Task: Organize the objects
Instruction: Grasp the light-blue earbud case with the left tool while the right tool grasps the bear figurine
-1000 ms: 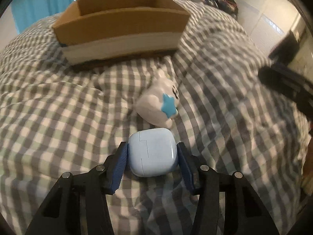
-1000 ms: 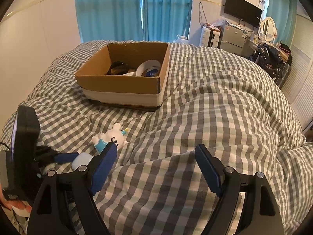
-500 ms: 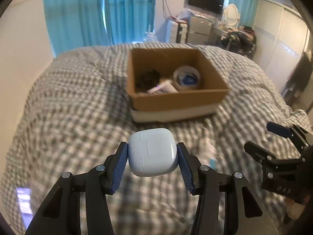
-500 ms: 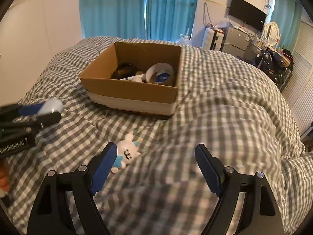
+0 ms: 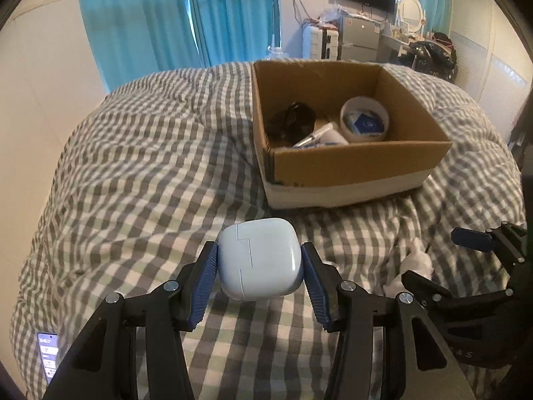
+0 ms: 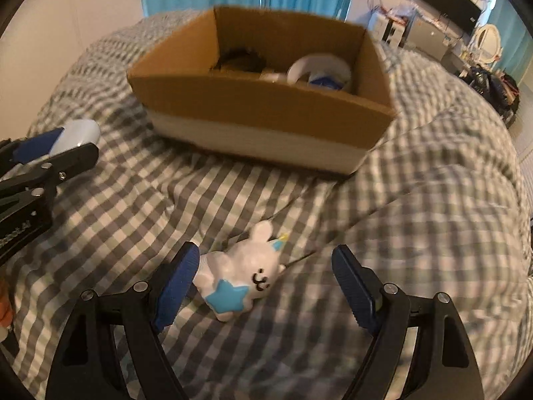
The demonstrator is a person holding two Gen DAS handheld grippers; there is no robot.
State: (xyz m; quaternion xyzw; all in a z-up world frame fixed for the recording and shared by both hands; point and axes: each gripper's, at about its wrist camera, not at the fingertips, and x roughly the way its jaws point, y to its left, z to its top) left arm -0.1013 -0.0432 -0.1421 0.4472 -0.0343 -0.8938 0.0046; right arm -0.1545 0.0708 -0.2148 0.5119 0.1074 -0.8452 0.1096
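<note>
Earbud case (image 5: 260, 259), pale blue, sits clamped between the left gripper (image 5: 260, 266) pads, held above the checked duvet (image 5: 150, 166) short of the cardboard box (image 5: 349, 163). Best to carry it over the near wall, then release low among the tape roll (image 5: 364, 118) and the dark item. Bunny figurine (image 6: 245, 275) lies on its side between the wide-apart jaws of the right gripper (image 6: 265, 281), left pad just beside it, untouched as far as I can tell. Centre it before closing; rounded body could slip.

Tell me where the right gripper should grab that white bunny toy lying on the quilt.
Grip the bunny toy across its rounded body, coming from above. It lies on its side between the open right gripper, nearer one finger, so centre first.
</note>
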